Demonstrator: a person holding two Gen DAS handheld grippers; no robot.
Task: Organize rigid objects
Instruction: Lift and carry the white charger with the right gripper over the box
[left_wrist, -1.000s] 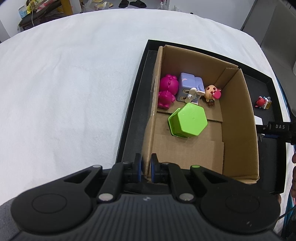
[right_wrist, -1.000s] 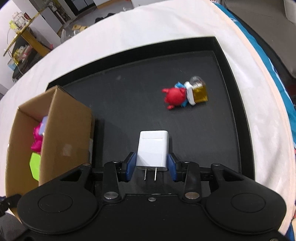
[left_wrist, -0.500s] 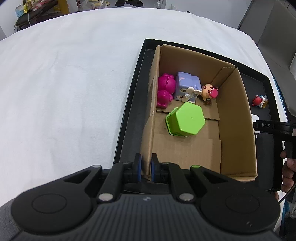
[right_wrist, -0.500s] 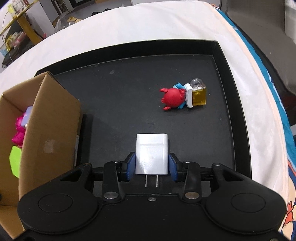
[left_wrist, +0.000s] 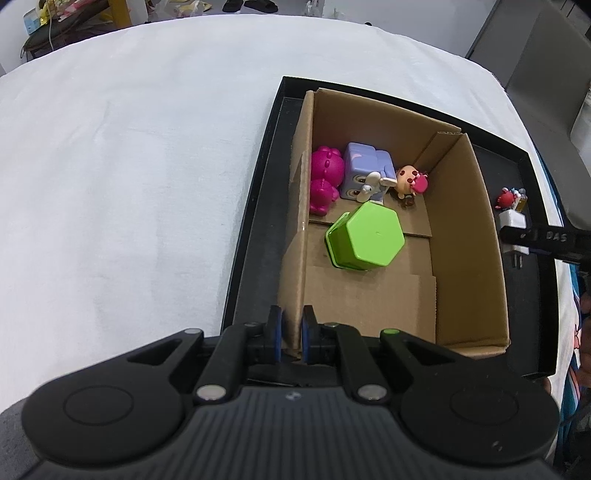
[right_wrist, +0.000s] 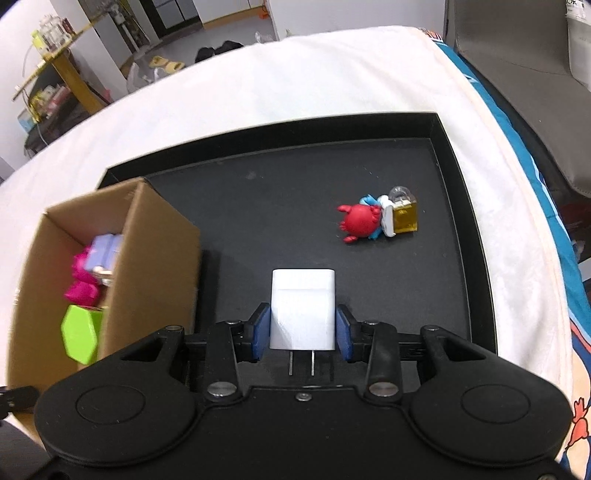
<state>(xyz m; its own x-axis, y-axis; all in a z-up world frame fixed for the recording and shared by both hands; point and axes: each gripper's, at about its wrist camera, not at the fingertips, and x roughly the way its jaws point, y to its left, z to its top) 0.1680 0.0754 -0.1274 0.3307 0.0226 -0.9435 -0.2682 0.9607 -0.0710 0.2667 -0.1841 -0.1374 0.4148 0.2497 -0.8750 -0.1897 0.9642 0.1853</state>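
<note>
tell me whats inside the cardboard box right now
In the cardboard box: a green hexagonal container, a magenta toy, a purple cube toy and a small round-headed figure. The container covers the floor beneath it.

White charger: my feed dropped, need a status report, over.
Right gripper shut on white charger, above black tray. Left gripper shut on cardboard box wall. Red crab toy left on tray. Path clear.

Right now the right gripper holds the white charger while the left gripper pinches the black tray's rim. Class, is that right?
Not quite. The left gripper pinches the cardboard box wall, not the tray's rim, as the left wrist view shows. The right gripper does hold the white charger.
</note>
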